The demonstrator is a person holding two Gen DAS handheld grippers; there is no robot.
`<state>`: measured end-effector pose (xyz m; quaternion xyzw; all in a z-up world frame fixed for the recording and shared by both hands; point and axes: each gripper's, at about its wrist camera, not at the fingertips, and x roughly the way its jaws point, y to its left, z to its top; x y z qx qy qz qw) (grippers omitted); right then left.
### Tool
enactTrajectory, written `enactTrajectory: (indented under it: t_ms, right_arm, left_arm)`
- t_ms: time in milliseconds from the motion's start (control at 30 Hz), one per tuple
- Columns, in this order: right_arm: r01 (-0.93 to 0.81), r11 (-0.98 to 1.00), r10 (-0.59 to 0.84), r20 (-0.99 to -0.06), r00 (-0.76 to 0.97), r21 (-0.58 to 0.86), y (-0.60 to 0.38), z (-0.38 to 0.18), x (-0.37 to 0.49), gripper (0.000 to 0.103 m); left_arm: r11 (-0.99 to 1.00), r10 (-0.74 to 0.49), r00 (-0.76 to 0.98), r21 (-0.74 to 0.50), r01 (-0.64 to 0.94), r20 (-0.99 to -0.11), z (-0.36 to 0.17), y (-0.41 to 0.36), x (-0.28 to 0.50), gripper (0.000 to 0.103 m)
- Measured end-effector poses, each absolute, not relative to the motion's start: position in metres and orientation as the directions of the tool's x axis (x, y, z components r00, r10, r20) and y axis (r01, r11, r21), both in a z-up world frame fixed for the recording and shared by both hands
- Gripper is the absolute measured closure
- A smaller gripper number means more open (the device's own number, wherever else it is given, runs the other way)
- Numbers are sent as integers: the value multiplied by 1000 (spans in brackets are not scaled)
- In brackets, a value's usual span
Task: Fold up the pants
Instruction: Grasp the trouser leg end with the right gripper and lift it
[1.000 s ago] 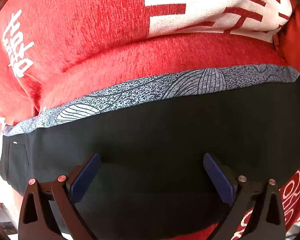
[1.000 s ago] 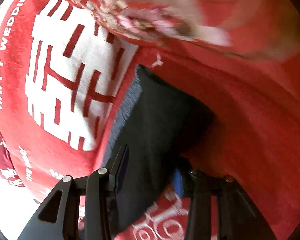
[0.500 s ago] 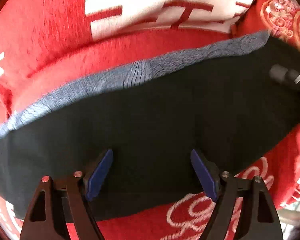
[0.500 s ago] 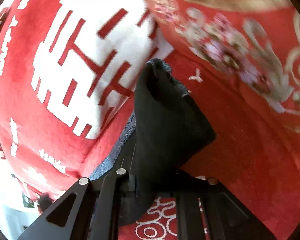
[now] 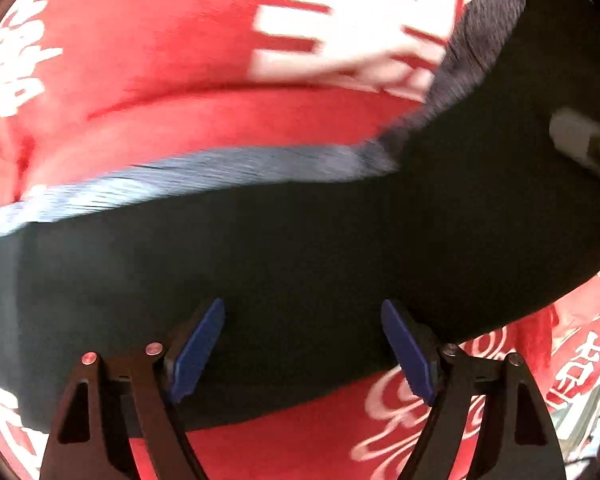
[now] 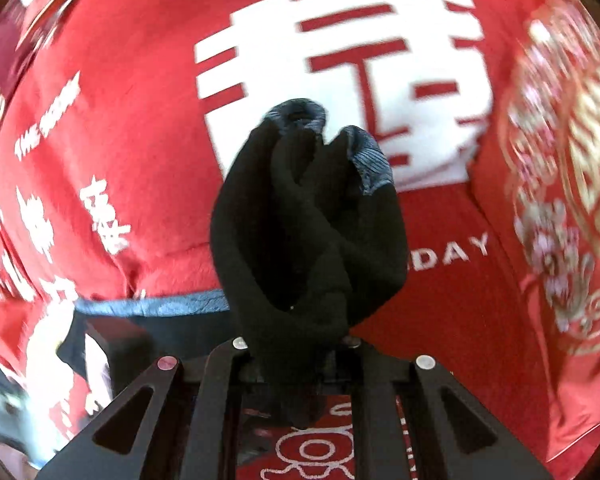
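Black pants (image 5: 300, 240) with a blue-grey patterned inner band (image 5: 188, 178) lie across a red bedspread. My left gripper (image 5: 302, 312) hovers over the middle of the pants, open, its blue pads (image 5: 198, 350) wide apart with only flat cloth below them. The pants' right end is lifted and curls upward at the upper right of the left wrist view. In the right wrist view my right gripper (image 6: 296, 344) is shut on that end of the pants (image 6: 312, 232), and the bunched black cloth stands up between its fingers.
The red bedspread (image 6: 140, 160) bears large white characters and covers the whole surface. A red cushion with gold and floral embroidery (image 6: 572, 160) lies at the right. A grey part of the other tool (image 5: 584, 148) shows at the right edge of the left wrist view.
My right gripper closed on the pants' end, rolled and lifted it off the bedspread. The left gripper's jaws narrowed a little and it rose slightly over the pants.
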<state>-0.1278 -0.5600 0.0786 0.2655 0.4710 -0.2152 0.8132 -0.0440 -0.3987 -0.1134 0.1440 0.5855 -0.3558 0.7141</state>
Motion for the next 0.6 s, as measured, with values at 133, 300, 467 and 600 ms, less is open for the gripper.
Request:
enactTrajectory:
  t_ms: [133, 300, 467, 600]
  right_arm:
    - [513, 854, -153, -900, 409, 88, -506, 81, -90, 88]
    - [401, 916, -165, -929, 331, -20, -430, 50, -44, 86]
    - [283, 950, -198, -953, 230, -129, -349, -15, -7, 83]
    - [167, 943, -319, -927, 199, -288, -304, -38, -3, 65]
  left_arm:
    - [743, -292, 140, -133, 656, -946, -96, -340, 1, 21]
    - [823, -181, 221, -24, 568, -958, -103, -268, 65, 21]
    - [881, -85, 264, 51, 471, -961, -118, -208, 108, 21]
    - [884, -80, 250, 47, 465, -965, -123, -185, 108, 21]
